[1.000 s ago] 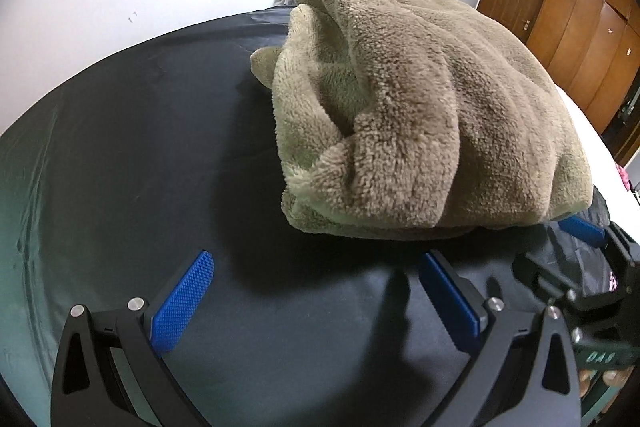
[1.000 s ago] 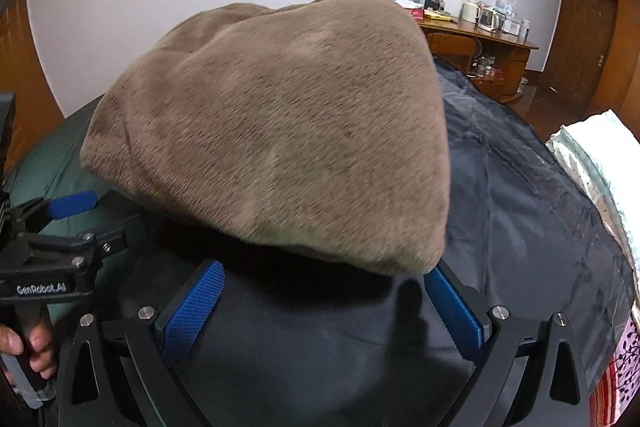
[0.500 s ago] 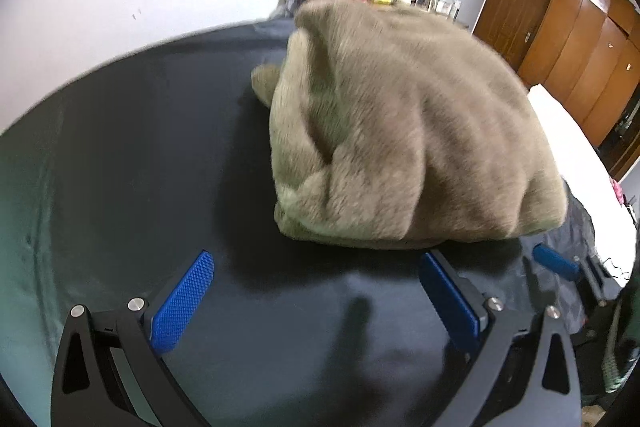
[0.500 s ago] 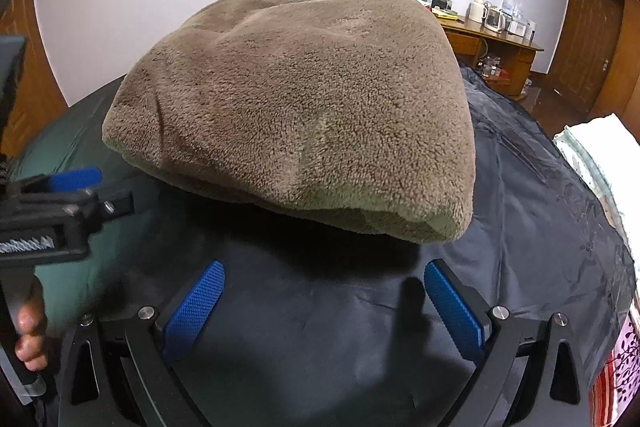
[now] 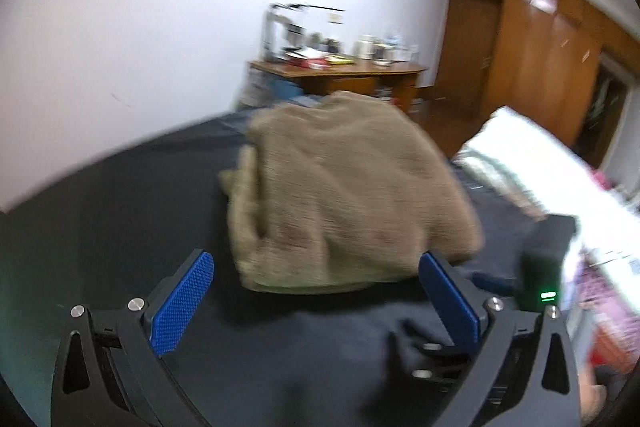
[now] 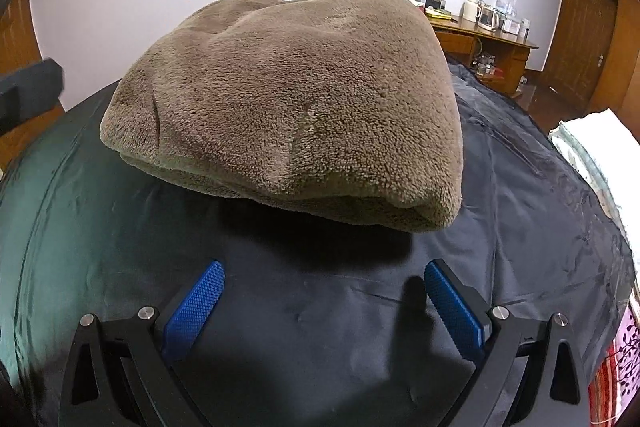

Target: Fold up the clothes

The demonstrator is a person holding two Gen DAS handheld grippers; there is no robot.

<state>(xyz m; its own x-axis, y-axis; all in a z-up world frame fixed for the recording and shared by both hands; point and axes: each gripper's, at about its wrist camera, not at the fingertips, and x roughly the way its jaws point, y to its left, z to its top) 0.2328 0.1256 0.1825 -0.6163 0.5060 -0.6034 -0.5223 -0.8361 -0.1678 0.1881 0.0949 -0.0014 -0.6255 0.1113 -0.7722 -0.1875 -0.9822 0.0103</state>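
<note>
Left wrist view blurred, folded fleece garment (image 5: 344, 195) on dark cover (image 5: 120, 211), both grippers' jaws apart, empty.

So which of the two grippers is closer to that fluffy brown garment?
Probably the right gripper: the folded brown garment fills its view just ahead. The left gripper sits back, seeing it smaller. Both are open, touching nothing.

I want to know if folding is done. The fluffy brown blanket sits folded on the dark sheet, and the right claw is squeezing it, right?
Not quite. In the right wrist view the right claw is open, short of the folded brown blanket on the dark sheet.
</note>
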